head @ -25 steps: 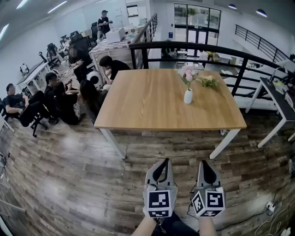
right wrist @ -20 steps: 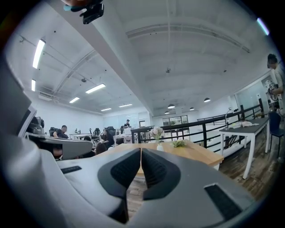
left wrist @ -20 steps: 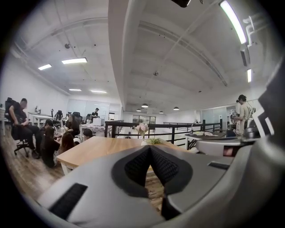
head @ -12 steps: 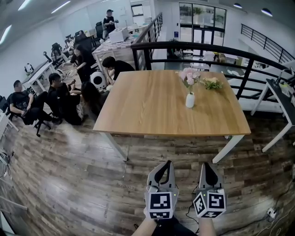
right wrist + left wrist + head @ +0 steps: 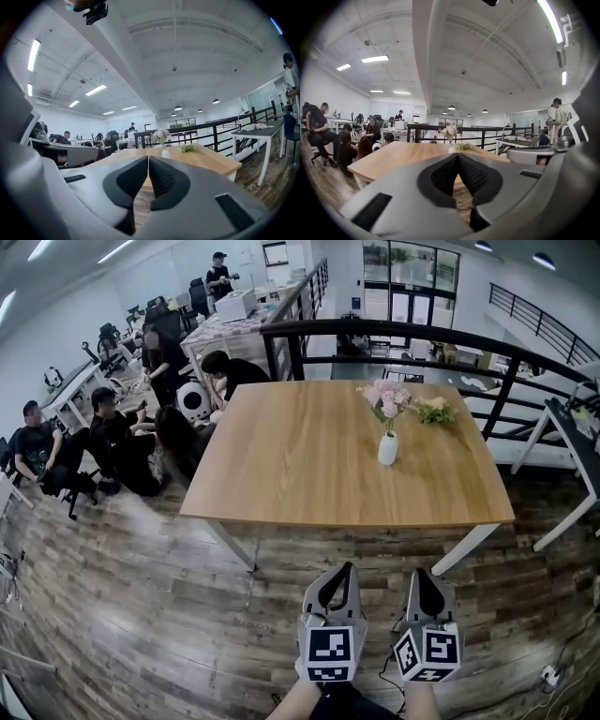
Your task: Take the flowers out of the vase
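Wood-plank flooring [image 5: 187, 615] is seen beneath the left gripper [image 5: 332, 570] and right gripper [image 5: 419, 572] at lower centre, both pairs of jaws pressed together, nothing held, well apart from the vase [image 5: 388, 449]

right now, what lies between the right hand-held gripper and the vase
Head view, from the right hand-held gripper to the vase: wooden floor, then the near edge of the table and its bare top, nothing else.

The left gripper [image 5: 458, 156] is seen with jaws closed together, empty. At 12 o'clock beyond them, a white vase [image 5: 452, 150] of pink flowers [image 5: 450, 132] is stood upright on the wooden table [image 5: 393, 157] (a green sprig [image 5: 464, 146] lies at its 3 o'clock). Seated people [image 5: 347, 146] are seen at 9 o'clock.
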Tool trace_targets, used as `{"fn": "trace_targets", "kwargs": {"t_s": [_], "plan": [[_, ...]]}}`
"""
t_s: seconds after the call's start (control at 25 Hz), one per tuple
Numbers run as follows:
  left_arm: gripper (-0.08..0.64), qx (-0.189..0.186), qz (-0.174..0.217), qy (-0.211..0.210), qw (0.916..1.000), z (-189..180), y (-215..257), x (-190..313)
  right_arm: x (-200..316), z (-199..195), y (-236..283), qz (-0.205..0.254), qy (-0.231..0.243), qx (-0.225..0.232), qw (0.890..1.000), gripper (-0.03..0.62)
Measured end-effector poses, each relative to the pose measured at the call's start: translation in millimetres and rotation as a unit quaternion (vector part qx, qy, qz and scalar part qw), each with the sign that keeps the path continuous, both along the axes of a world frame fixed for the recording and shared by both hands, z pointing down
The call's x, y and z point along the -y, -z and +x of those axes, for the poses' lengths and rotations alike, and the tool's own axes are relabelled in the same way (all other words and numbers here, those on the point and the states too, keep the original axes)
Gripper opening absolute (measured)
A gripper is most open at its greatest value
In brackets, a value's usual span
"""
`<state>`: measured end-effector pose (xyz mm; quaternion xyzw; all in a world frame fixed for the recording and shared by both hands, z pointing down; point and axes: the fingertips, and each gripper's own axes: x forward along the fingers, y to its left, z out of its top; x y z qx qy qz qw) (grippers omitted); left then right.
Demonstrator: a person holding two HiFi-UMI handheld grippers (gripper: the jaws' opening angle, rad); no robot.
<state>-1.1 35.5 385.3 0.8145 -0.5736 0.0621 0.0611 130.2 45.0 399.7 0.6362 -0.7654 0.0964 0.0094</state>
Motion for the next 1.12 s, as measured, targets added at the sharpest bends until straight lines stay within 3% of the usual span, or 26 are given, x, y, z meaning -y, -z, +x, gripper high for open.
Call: {"fn": "trace_targets", "kwargs": {"t_s": [0.64,1.12], "plan": [[0.032,-0.008,0.007,-0.024,0.9997,-21,9,123,121,-23,7,0.000,-0.020,-0.002,1.000,0.018],[0.032,-0.017,-0.005,-0.036,0.9992,-35,-3,173,167,-45,-5,-0.013,-0.018,-0.006,1.000,0.018]]}}
